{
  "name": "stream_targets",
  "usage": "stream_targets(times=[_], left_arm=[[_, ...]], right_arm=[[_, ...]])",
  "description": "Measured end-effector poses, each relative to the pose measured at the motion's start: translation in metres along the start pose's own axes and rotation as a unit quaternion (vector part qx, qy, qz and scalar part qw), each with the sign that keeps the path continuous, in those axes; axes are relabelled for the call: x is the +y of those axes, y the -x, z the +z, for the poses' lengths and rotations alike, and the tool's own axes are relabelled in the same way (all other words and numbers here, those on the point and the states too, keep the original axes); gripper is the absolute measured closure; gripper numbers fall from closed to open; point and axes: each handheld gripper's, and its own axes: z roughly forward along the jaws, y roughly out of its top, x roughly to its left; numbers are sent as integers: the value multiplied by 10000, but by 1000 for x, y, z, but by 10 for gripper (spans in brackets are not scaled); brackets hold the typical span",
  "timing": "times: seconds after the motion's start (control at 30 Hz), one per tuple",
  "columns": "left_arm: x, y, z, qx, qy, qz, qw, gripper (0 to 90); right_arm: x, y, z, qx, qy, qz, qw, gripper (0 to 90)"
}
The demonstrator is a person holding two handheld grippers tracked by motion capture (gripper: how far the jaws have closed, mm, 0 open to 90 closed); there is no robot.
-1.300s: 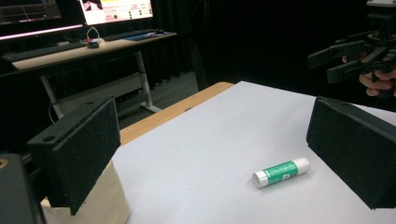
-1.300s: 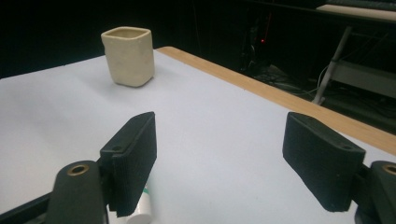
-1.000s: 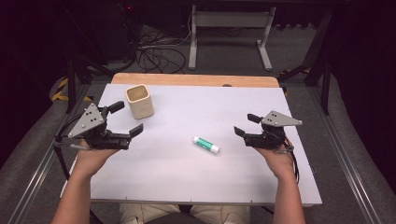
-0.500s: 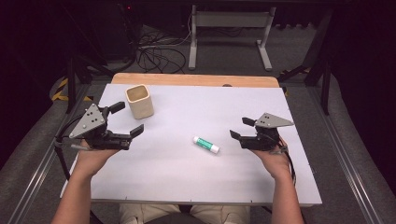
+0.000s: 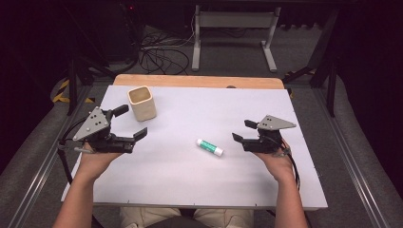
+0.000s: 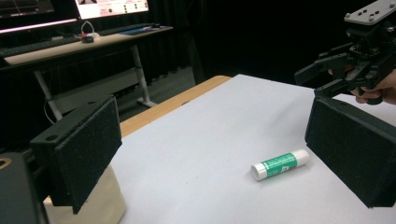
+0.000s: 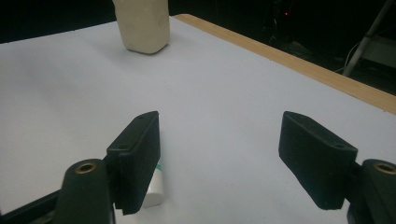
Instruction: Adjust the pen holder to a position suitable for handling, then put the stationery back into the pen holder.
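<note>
- Table (image 5: 157, 185): a white sheet covered the top, with a strip of bare wood along the far edge in the high view.
- Glue stick (image 5: 210, 147): a white tube with a green label lay flat on the sheet near the centre of the table, its long axis running from about 10 o'clock to 4 o'clock in the high view. It touched neither gripper. In the left gripper view the glue stick (image 6: 280, 164) lay on the sheet between the two jaws but farther off; in the right gripper view its white end (image 7: 154, 189) showed just past the lower edge of the left-hand jaw.
- Right gripper (image 5: 243, 131): held in the person's right hand at about 3 o'clock from the glue stick, near it but apart, pointing toward 9 o'clock. Its jaws stood spread, with nothing between the pads.
- Left gripper (image 5: 130, 122): held in the left hand at about 9 o'clock from the glue stick, well apart from it, pointing toward 3 o'clock. Its jaws stood wide apart and empty.
- Cup (image 5: 142, 102): a beige, square-sided cup stood upright at about 11 o'clock from the glue stick, just beyond the left gripper's far jaw and near the far left of the sheet.
</note>
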Motion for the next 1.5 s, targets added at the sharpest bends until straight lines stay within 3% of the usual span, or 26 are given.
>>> stream_targets(times=[0.97, 1.5], left_arm=[[1, 6, 5, -89, -30, 59, 9999, 54], [1, 7, 7, -107, -30, 112, 9999, 57]], right_arm=[[-6, -8, 12, 280, -347, -111, 9989, 327], [-11, -16, 27, 506, -617, -197, 9966, 333]])
